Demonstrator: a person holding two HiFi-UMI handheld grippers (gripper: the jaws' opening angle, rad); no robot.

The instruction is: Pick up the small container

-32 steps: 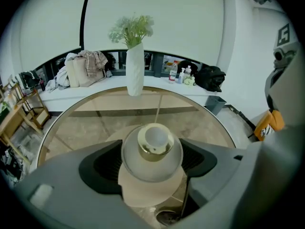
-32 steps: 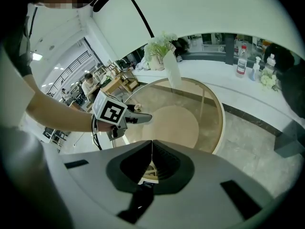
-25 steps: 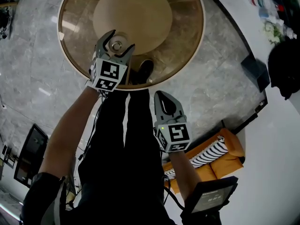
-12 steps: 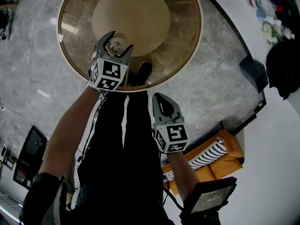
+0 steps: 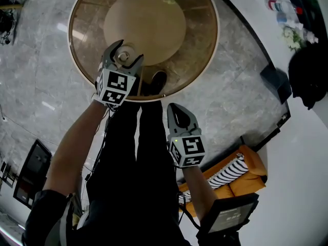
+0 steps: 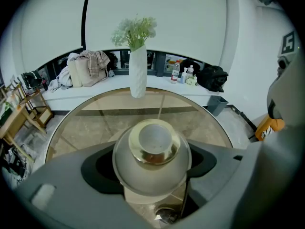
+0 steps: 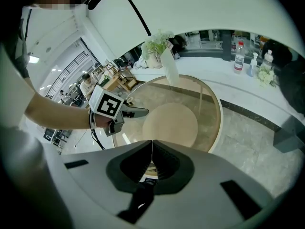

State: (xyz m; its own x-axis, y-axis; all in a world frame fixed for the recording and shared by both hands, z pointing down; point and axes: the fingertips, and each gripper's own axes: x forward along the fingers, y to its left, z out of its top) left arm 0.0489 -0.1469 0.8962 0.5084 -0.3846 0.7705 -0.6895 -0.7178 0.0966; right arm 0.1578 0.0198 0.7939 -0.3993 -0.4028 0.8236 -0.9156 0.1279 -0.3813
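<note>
The small container [image 6: 152, 151] sits right between the jaws of the left gripper [image 5: 128, 51], which are closed against its round sides, one jaw on each flank, so the grasp seems to be made and what the next move turns on is the way straight up from the glass below. It is a squat, round pot with a gold ring at its top; its axis runs roughly upright, crosswise to the jaws, and its top faces the gripper's camera. Whether its base rests on the glass or hangs just above it I cannot tell from either view. The right gripper [image 5: 174, 106] has its jaws pressed together on nothing and is held well behind and to the right of the left one, off the table's edge above the person's legs, so the left is plainly the nearer hand. Under the left gripper lies a round glass table [image 5: 200, 45] with a beige round base [image 5: 148, 19] showing through it; ahead of the gripper, across the table, stands a white vase of pale flowers [image 6: 138, 70], and beyond that a white counter [image 6: 95, 92] with bottles and bags; the floor [image 5: 41, 60] is grey stone
</note>
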